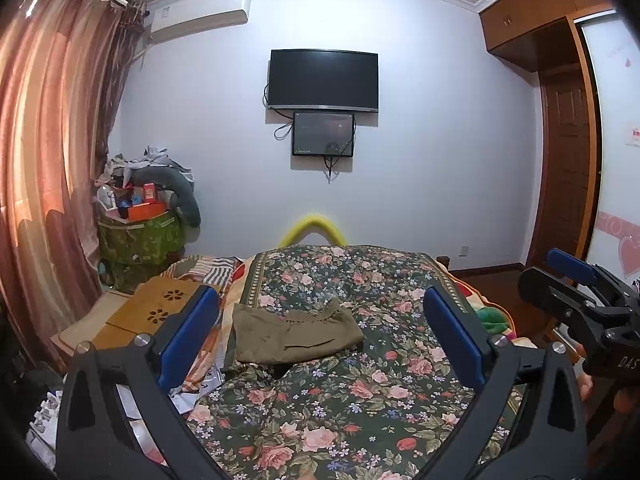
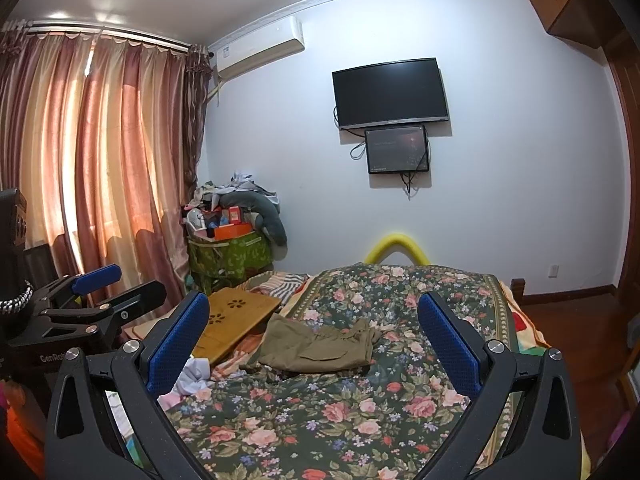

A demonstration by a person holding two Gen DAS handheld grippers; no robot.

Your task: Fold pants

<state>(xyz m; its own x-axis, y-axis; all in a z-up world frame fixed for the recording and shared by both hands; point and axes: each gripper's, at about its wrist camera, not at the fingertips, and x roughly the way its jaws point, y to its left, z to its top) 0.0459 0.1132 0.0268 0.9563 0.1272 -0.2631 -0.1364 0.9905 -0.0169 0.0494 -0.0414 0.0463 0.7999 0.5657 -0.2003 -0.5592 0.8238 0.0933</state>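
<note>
Olive-green pants (image 1: pixel 294 334) lie folded into a compact bundle on the floral bedspread (image 1: pixel 340 400), toward the bed's left side; they also show in the right wrist view (image 2: pixel 320 346). My left gripper (image 1: pixel 320 320) is open and empty, held above the bed short of the pants. My right gripper (image 2: pixel 314 320) is open and empty too, also back from the pants. The right gripper shows at the right edge of the left wrist view (image 1: pixel 580 292), and the left gripper at the left of the right wrist view (image 2: pixel 104 296).
A wooden lap tray (image 2: pixel 236 320) lies on the bed's left edge beside the pants. Crumpled cloths (image 2: pixel 192 376) sit near it. A green bin piled with clutter (image 2: pixel 228 248) stands by the curtains. A yellow foam arch (image 1: pixel 312 228) marks the bed's far end.
</note>
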